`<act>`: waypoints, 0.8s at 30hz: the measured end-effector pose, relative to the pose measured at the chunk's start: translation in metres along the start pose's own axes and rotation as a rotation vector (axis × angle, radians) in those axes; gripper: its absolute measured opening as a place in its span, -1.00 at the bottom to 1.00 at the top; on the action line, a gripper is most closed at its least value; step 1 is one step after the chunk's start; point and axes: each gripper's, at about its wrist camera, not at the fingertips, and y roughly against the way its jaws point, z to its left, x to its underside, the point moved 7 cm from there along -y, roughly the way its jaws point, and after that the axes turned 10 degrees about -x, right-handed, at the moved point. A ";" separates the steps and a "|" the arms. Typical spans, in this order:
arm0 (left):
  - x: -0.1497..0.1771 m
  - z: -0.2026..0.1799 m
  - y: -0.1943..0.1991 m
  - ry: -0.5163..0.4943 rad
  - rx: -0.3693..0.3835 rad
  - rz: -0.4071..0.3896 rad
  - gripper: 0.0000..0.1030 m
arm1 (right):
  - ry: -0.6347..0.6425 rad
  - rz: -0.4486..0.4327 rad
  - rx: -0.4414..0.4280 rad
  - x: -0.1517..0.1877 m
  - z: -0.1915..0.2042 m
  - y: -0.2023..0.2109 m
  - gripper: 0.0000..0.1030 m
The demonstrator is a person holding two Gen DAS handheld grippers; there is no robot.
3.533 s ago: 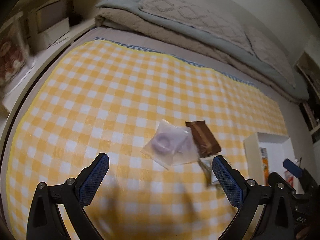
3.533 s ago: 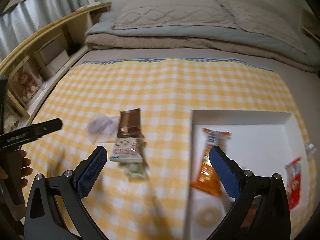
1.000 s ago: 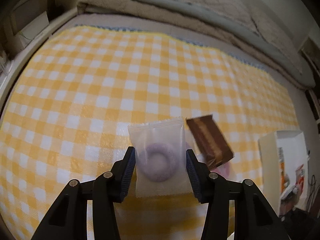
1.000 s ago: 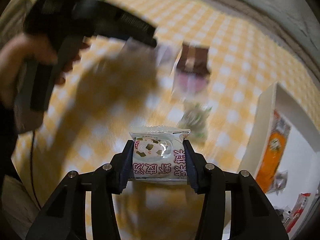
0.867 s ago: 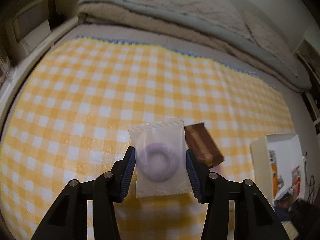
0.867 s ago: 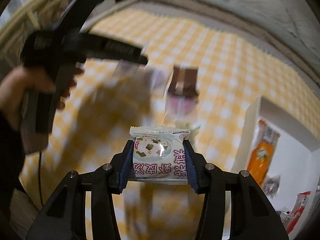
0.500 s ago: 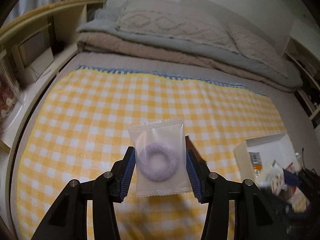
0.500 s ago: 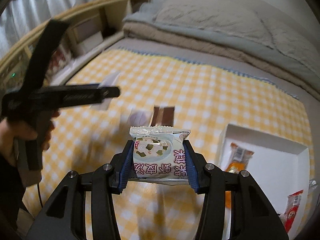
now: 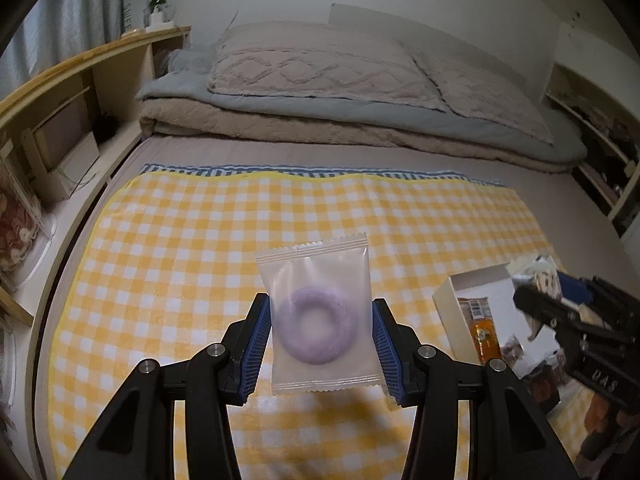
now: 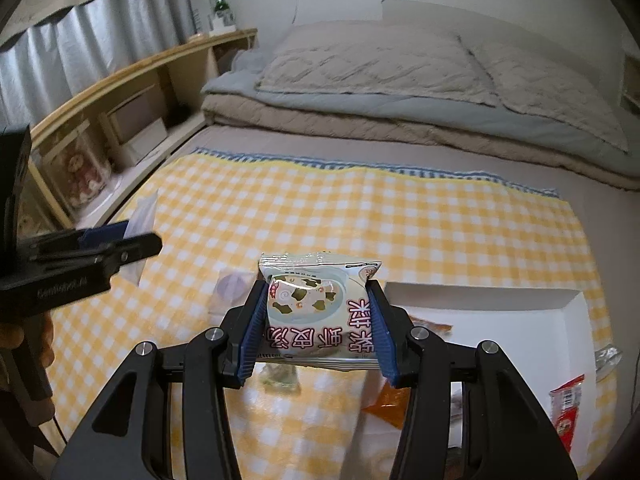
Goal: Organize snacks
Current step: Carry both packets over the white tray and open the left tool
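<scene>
My left gripper [image 9: 318,338] is shut on a clear packet with a purple ring snack [image 9: 316,318], held up above the yellow checked cloth [image 9: 180,264]. My right gripper [image 10: 318,326] is shut on a pale green soup packet [image 10: 320,308], also lifted off the cloth. A white box [image 10: 516,320] lies at the right with an orange packet [image 10: 390,398] and a red packet [image 10: 566,404] in it. Another clear packet with a purple ring [image 10: 232,286] and a small green packet [image 10: 280,376] lie on the cloth below the right gripper. The right gripper [image 9: 552,292] shows over the white box [image 9: 476,308] in the left wrist view.
Folded blankets and pillows [image 9: 340,92] are stacked at the far end of the bed. A wooden shelf unit [image 10: 120,100] runs along the left side. A person's hand [image 10: 24,340] holds the left gripper [image 10: 100,240] at the left edge of the right wrist view.
Both grippers have risen with their packets, so the cloth looks farther away. The right gripper has swung from above the loose snacks towards the white box.
</scene>
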 end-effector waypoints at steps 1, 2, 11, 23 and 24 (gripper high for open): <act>-0.002 -0.005 -0.001 -0.007 0.003 -0.001 -0.05 | -0.001 -0.002 0.005 0.000 -0.003 0.002 -0.05; -0.003 -0.010 0.000 -0.011 0.008 -0.003 -0.05 | -0.002 -0.004 0.016 0.000 -0.007 0.005 -0.05; -0.008 -0.068 -0.004 -0.052 0.070 0.003 -0.05 | -0.042 -0.017 0.095 0.006 -0.063 0.031 -0.05; -0.009 -0.156 -0.038 -0.095 0.184 0.066 -0.05 | -0.143 -0.022 0.174 0.029 -0.140 0.068 -0.05; -0.009 -0.163 -0.042 -0.093 0.199 0.074 -0.05 | -0.148 -0.021 0.177 0.031 -0.144 0.070 -0.05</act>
